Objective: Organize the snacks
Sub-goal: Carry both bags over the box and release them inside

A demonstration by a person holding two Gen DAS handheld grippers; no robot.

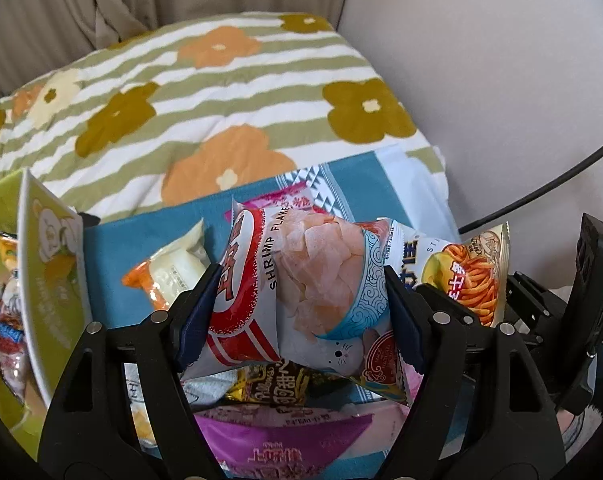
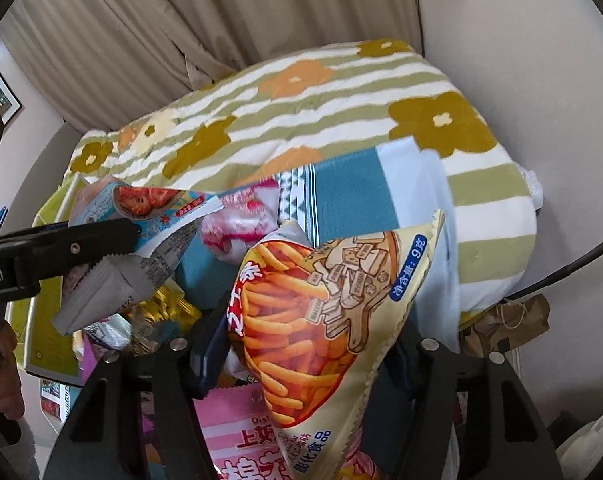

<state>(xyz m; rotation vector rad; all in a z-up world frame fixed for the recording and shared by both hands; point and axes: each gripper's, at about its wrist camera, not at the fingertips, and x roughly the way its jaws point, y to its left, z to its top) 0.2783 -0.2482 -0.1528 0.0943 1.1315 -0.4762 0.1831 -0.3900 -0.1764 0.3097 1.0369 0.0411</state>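
My left gripper [image 1: 301, 312] is shut on a red, white and blue shrimp flakes bag [image 1: 301, 280], held above a pile of snack packs on a teal cloth [image 1: 113, 264]. The same bag shows in the right wrist view [image 2: 141, 216], pinched by the left gripper's black finger [image 2: 81, 236]. My right gripper [image 2: 301, 344] is shut on a cream bag of orange snack sticks [image 2: 321, 320], also seen at the right of the left wrist view [image 1: 473, 272]. A green cardboard box [image 1: 49, 264] holding several snack packs stands at the left.
Below lie a purple pack [image 1: 285, 440], a dark and gold pack [image 1: 277, 388], a pink pack [image 2: 237, 432] and an orange-and-white pack [image 1: 169, 272]. A floral striped quilt [image 1: 205, 112] lies behind. A black cable [image 1: 541, 188] crosses the wall at right.
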